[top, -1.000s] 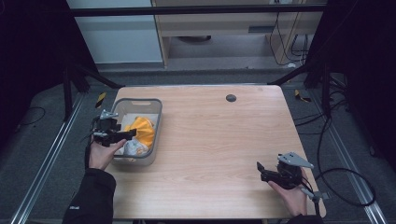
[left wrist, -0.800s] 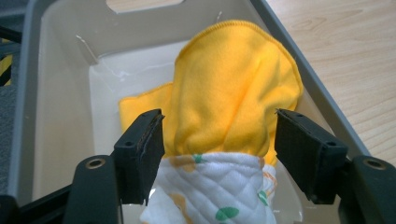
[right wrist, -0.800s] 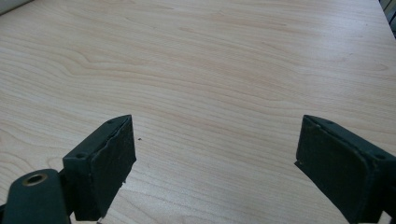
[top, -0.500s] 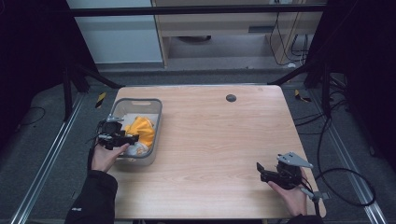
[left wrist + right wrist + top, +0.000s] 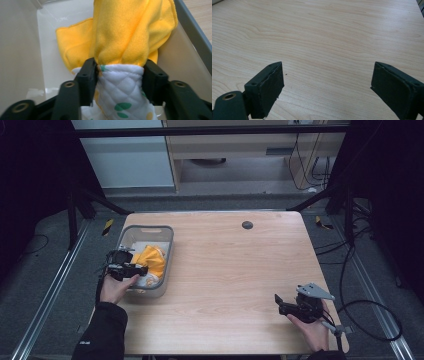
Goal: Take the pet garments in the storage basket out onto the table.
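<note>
Left gripper (image 5: 131,268): held in the person's left hand (image 5: 114,289), reaching over the near left wall of the grey bin (image 5: 167,251), jaws pointing into it. Jaws have just been closing; both pads press in on bunched cloth (image 5: 120,82) between them. Left forearm in a dark sleeve (image 5: 100,335), below the bin.

Right gripper (image 5: 281,301): held in the right hand (image 5: 312,327), well apart from the bin, apparently low over the bench (image 5: 240,270). Jaws stand wide apart, nothing between them, pointing towards the bin.
</note>
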Demonstrator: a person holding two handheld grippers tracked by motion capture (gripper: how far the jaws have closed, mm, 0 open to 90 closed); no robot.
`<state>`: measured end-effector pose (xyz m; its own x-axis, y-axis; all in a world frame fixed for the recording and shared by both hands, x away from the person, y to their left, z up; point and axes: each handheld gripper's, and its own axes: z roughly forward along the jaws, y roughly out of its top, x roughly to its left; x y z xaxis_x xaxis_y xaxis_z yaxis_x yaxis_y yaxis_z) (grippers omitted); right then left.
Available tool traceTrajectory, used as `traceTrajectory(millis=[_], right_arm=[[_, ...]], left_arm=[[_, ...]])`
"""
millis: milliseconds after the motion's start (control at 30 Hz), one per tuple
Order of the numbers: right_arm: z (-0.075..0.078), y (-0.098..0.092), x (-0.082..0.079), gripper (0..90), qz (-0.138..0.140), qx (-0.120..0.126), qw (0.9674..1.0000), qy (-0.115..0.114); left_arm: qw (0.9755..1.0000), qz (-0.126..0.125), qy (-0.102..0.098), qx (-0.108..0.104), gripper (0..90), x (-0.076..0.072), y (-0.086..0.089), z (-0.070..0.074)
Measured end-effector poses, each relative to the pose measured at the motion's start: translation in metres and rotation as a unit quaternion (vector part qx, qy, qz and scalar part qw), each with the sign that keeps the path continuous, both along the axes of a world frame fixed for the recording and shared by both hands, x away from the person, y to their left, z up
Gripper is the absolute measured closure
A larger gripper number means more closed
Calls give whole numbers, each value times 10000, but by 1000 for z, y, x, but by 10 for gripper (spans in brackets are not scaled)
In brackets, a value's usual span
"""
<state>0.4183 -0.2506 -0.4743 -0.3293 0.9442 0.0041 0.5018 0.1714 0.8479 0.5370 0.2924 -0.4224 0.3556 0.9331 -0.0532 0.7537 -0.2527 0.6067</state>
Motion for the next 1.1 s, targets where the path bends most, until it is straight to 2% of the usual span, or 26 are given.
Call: traceTrajectory(millis=[167,300,533,833,1000,1100], right_arm=[[0,0,0,109,3,-21,10000,-5],[0,0,0,108,6,-22,10000,-10],[0,0,0,107,-4,-21,10000,-18],[0,0,0,106,-3,-28,10000,-28],[0,0,0,105,-2,-35,10000,-26],[0,0,0,105,-3,-30,10000,-23]], left_arm=[[10000,37,77,-41,650,0,0,0],[10000,50,13,-18,691,-1,-2,1],[9998,89,-125,-86,705,-5,3,13],[9990,111,-415,-116,707,-12,10,29],[9982,144,-538,-202,710,-15,13,37],[9977,133,-615,-246,711,-17,15,47]])
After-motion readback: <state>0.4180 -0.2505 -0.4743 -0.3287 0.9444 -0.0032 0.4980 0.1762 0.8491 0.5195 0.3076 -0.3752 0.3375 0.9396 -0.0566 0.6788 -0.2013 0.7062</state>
